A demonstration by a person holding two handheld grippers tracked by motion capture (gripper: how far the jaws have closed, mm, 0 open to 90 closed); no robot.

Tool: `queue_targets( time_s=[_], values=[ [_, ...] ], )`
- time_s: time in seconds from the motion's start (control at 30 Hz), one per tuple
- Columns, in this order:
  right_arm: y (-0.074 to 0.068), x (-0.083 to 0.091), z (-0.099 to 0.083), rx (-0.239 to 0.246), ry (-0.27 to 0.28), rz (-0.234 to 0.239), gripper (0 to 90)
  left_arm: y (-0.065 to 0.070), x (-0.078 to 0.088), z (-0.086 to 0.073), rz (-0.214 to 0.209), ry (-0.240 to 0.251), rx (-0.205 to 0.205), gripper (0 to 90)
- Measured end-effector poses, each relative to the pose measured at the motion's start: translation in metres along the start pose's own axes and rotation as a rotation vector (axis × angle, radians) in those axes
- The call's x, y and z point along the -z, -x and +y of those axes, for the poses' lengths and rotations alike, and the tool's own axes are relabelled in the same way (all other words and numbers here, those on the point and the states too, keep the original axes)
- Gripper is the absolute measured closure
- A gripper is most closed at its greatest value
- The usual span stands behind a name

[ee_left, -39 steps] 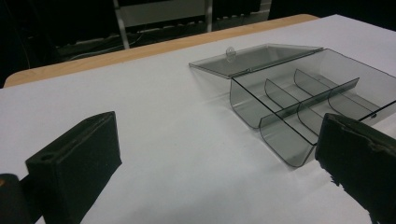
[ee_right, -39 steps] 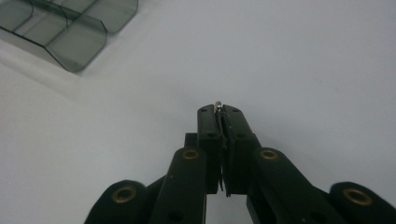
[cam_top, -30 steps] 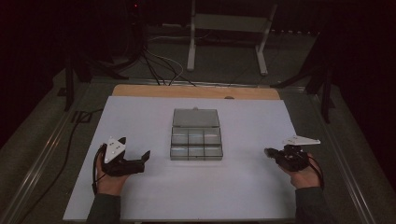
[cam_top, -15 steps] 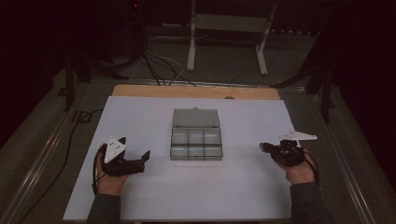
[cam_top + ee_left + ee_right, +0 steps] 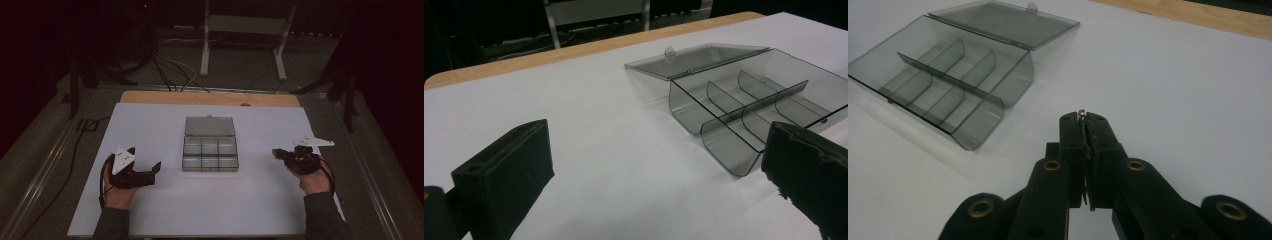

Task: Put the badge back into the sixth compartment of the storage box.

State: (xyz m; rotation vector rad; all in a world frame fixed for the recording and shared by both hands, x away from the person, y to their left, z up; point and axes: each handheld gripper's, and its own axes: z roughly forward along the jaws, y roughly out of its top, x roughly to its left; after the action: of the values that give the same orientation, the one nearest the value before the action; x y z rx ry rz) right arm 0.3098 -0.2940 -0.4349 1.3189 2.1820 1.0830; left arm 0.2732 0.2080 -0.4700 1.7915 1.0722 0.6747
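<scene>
High view: On a white mat (image 5: 150, 125), a clear compartment box (image 5: 210, 155) sits at centre with its lid (image 5: 209, 126) folded flat toward the far side. The left gripper (image 5: 145, 159) rests on the mat to the box's left, where it was a second ago. The right gripper (image 5: 276, 153) has edged inward from the right and lifted slightly, its tips now pointing at the box but not yet near its wall. The wooden table edge (image 5: 210, 97) borders the mat beyond.

Left gripper view: The left gripper (image 5: 656, 150) has its two black jaws spread wide with nothing between them but bare mat. The compartment box (image 5: 749, 115) lies ahead and to one side, all cells empty, with the lid (image 5: 699, 57) lying open behind it.

Right gripper view: The right gripper (image 5: 1085, 120) has its jaws pressed together, and a tiny silvery bit (image 5: 1081, 113) pokes from the very tips. It is too small to name, perhaps a pin or small screw. The compartment box (image 5: 943, 80) lies ahead and off to the side, well apart from the tips, its lid (image 5: 1003, 22) open beyond.

The inward drift of the right hand suggests the carry toward the box has begun. The bit must be brought over a cell before the jaws part, and with so slight a hold it could slip on the way.
</scene>
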Motion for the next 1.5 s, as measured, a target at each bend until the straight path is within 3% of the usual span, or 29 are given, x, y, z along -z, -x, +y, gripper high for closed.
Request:
queue_targets(
  time_s=[1.5],
  values=[
    [-0.046,-0.042,0.028,0.023,0.023,0.097,87.4,-0.003,0.001,0.001,-0.030,0.020,0.012,1.6]
  ],
)
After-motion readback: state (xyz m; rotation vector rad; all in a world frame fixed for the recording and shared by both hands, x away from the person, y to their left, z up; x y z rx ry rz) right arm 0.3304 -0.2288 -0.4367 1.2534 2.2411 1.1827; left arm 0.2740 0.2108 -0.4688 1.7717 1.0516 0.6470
